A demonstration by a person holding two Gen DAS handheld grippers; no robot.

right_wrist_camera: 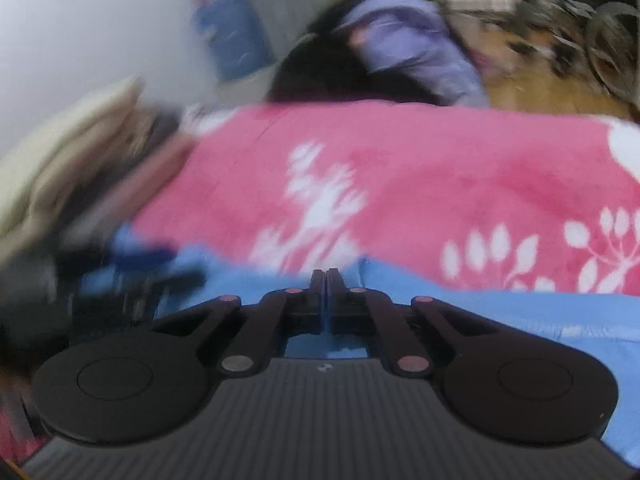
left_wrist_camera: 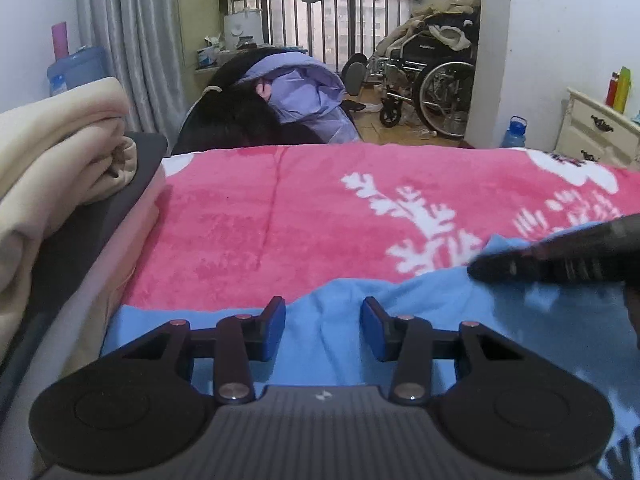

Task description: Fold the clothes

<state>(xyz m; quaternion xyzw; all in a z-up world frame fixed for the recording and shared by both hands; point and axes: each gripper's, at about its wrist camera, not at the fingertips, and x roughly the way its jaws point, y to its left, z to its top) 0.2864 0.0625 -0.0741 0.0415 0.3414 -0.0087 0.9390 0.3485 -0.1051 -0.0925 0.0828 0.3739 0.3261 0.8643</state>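
A light blue garment (left_wrist_camera: 332, 344) lies spread on the near part of a pink blanket (left_wrist_camera: 256, 220). My left gripper (left_wrist_camera: 325, 322) hovers over the garment's far edge, open, with nothing between its blue pads (left_wrist_camera: 276, 330). My right gripper (left_wrist_camera: 560, 258) reaches in from the right, and a raised flap of the blue cloth sits at its tip. In the blurred right wrist view, the right gripper (right_wrist_camera: 325, 276) is shut, a thin sliver of blue garment (right_wrist_camera: 500, 312) showing between its fingers. The left gripper (right_wrist_camera: 132, 272) is a dark smear at the left.
A folded cream blanket (left_wrist_camera: 52, 168) is stacked at the bed's left edge. Beyond the far edge is a person with dark hair in a lilac jacket (left_wrist_camera: 304, 96). A wheelchair (left_wrist_camera: 436, 84), a blue bottle (left_wrist_camera: 514, 132) and a cream dresser (left_wrist_camera: 596, 128) stand behind.
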